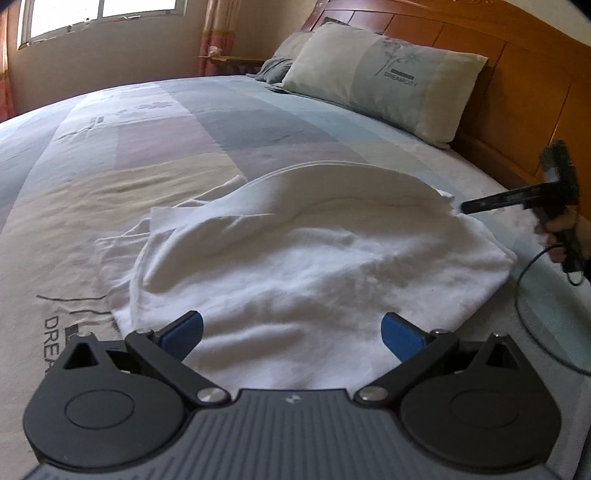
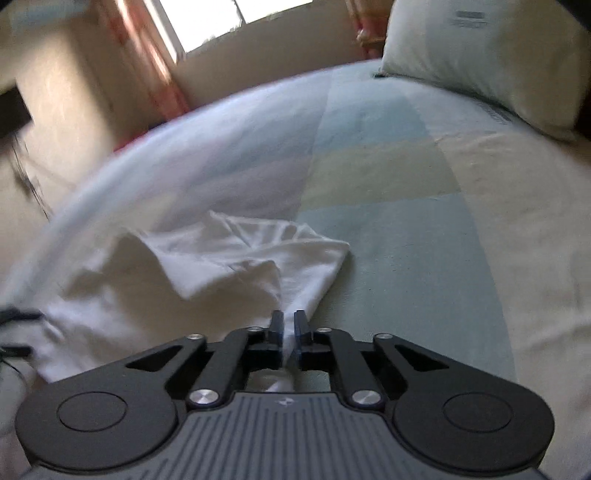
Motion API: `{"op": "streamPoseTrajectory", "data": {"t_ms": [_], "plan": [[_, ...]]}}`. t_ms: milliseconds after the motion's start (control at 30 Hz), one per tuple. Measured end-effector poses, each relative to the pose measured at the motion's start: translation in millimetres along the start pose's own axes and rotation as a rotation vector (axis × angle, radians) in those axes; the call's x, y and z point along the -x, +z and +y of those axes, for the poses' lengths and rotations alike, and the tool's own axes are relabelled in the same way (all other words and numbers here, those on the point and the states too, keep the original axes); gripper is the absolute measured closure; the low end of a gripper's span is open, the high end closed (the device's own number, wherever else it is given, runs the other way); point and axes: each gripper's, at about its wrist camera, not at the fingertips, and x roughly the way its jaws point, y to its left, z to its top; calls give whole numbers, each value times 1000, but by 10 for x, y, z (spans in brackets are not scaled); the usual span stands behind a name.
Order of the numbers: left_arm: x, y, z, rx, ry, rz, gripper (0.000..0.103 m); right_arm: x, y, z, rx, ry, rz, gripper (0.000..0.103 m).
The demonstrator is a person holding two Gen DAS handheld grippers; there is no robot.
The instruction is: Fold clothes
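Bedroom daylight from a window [image 1: 99, 18] falls across a wide bed [image 1: 155, 147] covered in a pastel patchwork sheet, with two pillows [image 1: 384, 77] propped against a wooden headboard [image 1: 517, 74]. On the near half of the bed lies the task's thing, a white garment [image 1: 295, 258], rumpled and partly doubled over itself, one edge lifted into a soft arch along its far side. It has been spread on the bed, most likely because the broad flat mattress gives room to smooth and fold it.

The left hand-held gripper [image 1: 293, 332] hangs just above the near edge of the garment with its jaws wide apart; its blue pads [image 1: 184, 330] stand on either side of the cloth without pressing on it, so it holds nothing. The garment stretches away ahead of it, directly between and beyond the fingertips.

The right hand-held gripper [image 2: 289, 332] has its jaws drawn nearly together on a pinched corner of the white garment [image 2: 229, 266], a narrow strip of fabric running between the pads and back under the tool. From the left wrist view the same tool reaches the cloth's right-hand edge, gripped by a person's hand [image 1: 565, 236] with a cable [image 1: 524, 295] trailing from it. Holding that corner probably serves to pull the side taut or carry it over for a fold, while the left side waits to take the near hem
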Motion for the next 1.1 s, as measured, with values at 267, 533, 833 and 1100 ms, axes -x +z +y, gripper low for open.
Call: {"op": "streamPoseTrajectory", "data": {"t_ms": [267,533,833,1100], "plan": [[-37,-54,-102,-12,-12,12,1,246,-505,127,-74,116,48,78],[-53,-219,-21,-34,66,138,2,315,-525,340,69,-17,105,92],[-204,399,151,37,-79,-5,2,-99,5,984,304,59,116,86],[-908,850,445,110,56,-42,2,-874,535,944,234,-18,46,86]]}}
